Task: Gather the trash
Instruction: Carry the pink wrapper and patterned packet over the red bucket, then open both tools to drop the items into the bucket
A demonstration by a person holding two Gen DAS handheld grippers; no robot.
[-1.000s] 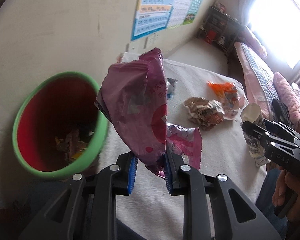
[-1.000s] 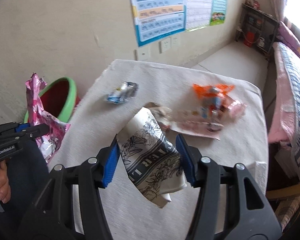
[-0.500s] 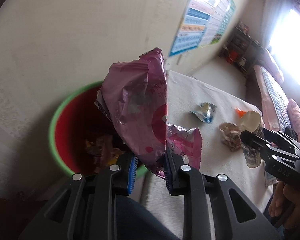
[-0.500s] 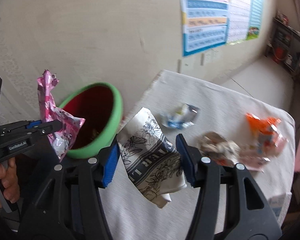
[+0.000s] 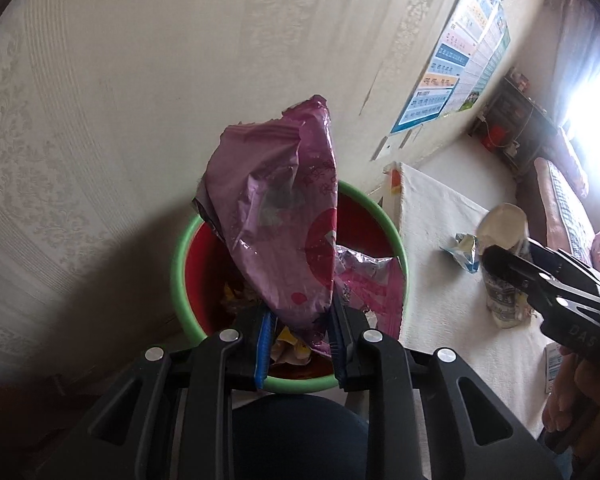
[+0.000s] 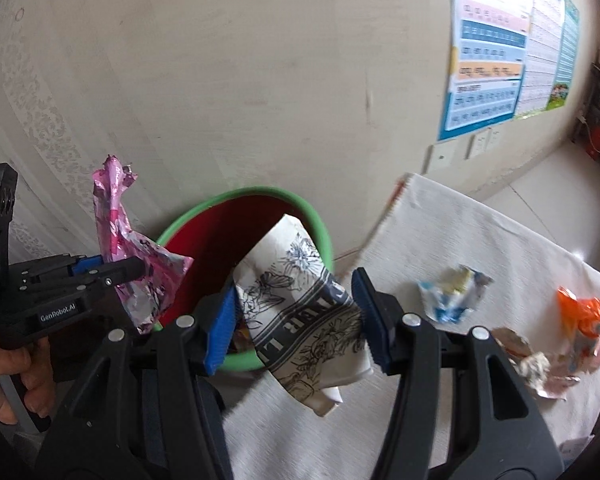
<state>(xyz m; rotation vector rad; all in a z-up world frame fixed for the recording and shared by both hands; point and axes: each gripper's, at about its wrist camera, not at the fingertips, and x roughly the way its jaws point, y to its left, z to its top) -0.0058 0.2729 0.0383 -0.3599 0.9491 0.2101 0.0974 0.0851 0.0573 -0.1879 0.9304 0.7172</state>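
The bin (image 6: 320, 224) mouth lies open below, hemmed by the wall (image 6: 240, 80) behind and table (image 6: 480, 240) beside.

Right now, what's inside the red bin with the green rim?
Inside the bin, crumpled wrappers, yellow among them, lie at the bottom. The pink bag in the left gripper covers much of the opening, so the rest is hidden.

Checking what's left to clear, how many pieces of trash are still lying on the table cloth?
3 in the right wrist view: a blue-and-white wrapper nearest the bin, an orange wrapper at the far edge, and a crumpled paper below it. More may lie out of view.
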